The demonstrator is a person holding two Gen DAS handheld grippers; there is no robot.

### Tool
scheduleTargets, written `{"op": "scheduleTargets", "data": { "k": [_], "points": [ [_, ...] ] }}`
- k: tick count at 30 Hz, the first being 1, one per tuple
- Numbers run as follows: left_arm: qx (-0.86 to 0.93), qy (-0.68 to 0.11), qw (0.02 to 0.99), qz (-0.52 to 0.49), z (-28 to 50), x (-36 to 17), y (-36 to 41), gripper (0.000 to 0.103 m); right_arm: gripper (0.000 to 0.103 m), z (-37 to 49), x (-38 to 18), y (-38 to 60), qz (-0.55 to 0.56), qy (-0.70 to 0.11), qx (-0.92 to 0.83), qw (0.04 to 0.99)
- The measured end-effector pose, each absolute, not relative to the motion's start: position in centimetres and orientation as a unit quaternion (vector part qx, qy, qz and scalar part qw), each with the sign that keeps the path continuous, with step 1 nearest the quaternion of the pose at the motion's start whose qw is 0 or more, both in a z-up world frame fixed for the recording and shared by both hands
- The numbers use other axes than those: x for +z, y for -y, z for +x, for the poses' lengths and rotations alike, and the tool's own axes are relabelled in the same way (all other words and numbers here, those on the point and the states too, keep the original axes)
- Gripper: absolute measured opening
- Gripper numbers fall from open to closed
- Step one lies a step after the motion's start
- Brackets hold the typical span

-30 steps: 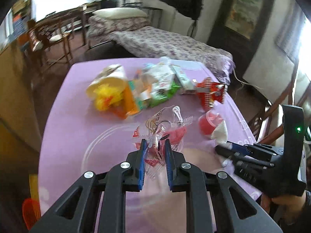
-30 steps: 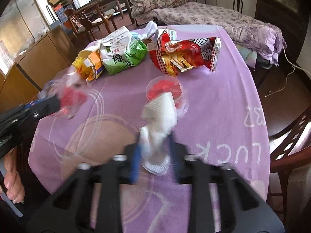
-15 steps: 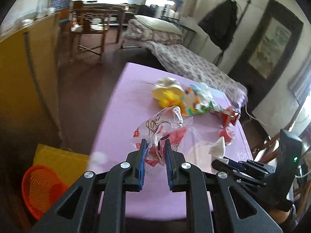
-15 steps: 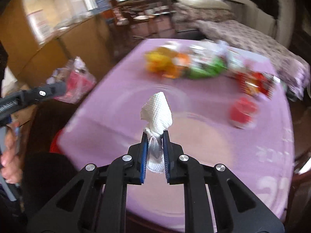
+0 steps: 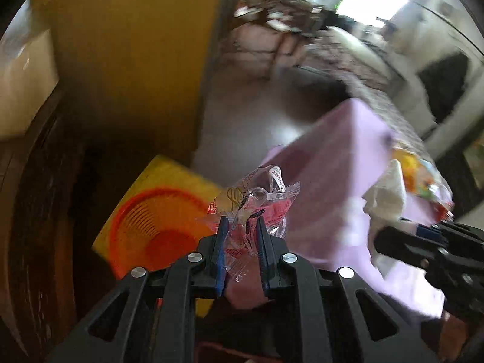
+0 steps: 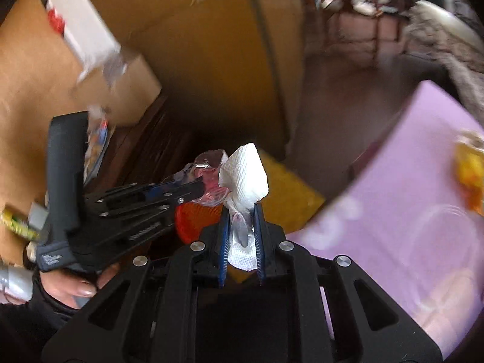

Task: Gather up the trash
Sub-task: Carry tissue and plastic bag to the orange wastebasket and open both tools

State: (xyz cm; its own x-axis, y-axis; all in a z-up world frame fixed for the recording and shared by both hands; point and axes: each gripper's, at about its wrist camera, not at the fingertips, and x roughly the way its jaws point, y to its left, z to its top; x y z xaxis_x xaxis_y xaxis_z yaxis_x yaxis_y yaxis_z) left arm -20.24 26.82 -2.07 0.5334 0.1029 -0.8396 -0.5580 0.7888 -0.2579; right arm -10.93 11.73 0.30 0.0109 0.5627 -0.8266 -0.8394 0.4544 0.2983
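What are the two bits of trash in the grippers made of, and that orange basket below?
Wrapper in the left gripper: thin clear plastic film, glossy, crinkled, with red print. White wad in the right gripper: paper towel, matte, with an embossed dimple pattern. Orange basket: probably moulded plastic, with ribbed concentric rings.

Held between the fingers of the left gripper [image 5: 241, 222], a crinkled clear plastic wrapper with red print [image 5: 257, 202] hangs above and just right of a round orange ribbed basket [image 5: 157, 230] that sits on a flat yellow square mat [image 5: 169, 171] on the floor. To the right stands the purple-clothed table [image 5: 332, 157]. The right gripper [image 6: 241, 208], beside the left one, grips a crumpled white paper towel [image 6: 245, 175] over the basket's near edge, with a tall wooden cabinet [image 6: 211, 45] behind.
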Motion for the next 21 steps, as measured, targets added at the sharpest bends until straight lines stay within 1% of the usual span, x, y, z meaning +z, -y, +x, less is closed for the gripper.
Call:
{"op": "scheduleTargets", "data": {
  "k": [5, 9, 10, 13, 14, 15, 16, 17, 18, 21],
  "points": [
    [0.245, -0.467, 0.796, -0.298, -22.1, -6.0, -31.6, 0.018, 0.016, -11.8, -2.9, -18.3, -0.151, -0.558, 0.506, 0.640],
    [0.272, -0.487, 0.772, -0.306, -22.4, -8.5, -34.2, 0.018, 0.017, -11.4, -5.4, -20.5, -0.135, -0.595, 0.498, 0.616],
    [0.274, -0.490, 0.768, -0.310, -22.4, -8.9, -34.2, 0.019, 0.018, -11.3, -6.0, -20.9, -0.129, -0.603, 0.497, 0.610],
    [0.296, -0.498, 0.750, -0.318, -22.9, -10.3, -35.5, 0.027, 0.021, -11.1, -7.6, -22.0, -0.121, -0.626, 0.491, 0.593],
    [0.304, -0.499, 0.746, -0.319, -23.0, -10.6, -35.9, 0.028, 0.026, -10.8, -7.9, -22.2, -0.120, -0.631, 0.488, 0.591],
    [0.306, -0.500, 0.744, -0.322, -23.0, -10.8, -36.1, 0.032, 0.033, -10.7, -8.3, -22.4, -0.117, -0.637, 0.484, 0.589],
    [0.308, -0.499, 0.741, -0.326, -23.3, -11.0, -36.4, 0.038, 0.037, -10.6, -8.5, -22.5, -0.114, -0.637, 0.483, 0.590],
    [0.311, -0.498, 0.739, -0.329, -23.5, -11.3, -36.4, 0.041, 0.045, -10.6, -8.6, -22.6, -0.113, -0.636, 0.483, 0.591],
    [0.314, -0.497, 0.739, -0.330, -23.6, -11.2, -36.4, 0.044, 0.049, -10.6, -8.5, -22.6, -0.110, -0.635, 0.484, 0.592],
    [0.322, -0.498, 0.735, -0.329, -23.8, -11.2, -36.3, 0.050, 0.051, -10.5, -8.5, -22.6, -0.108, -0.631, 0.487, 0.594]
  ]
}}
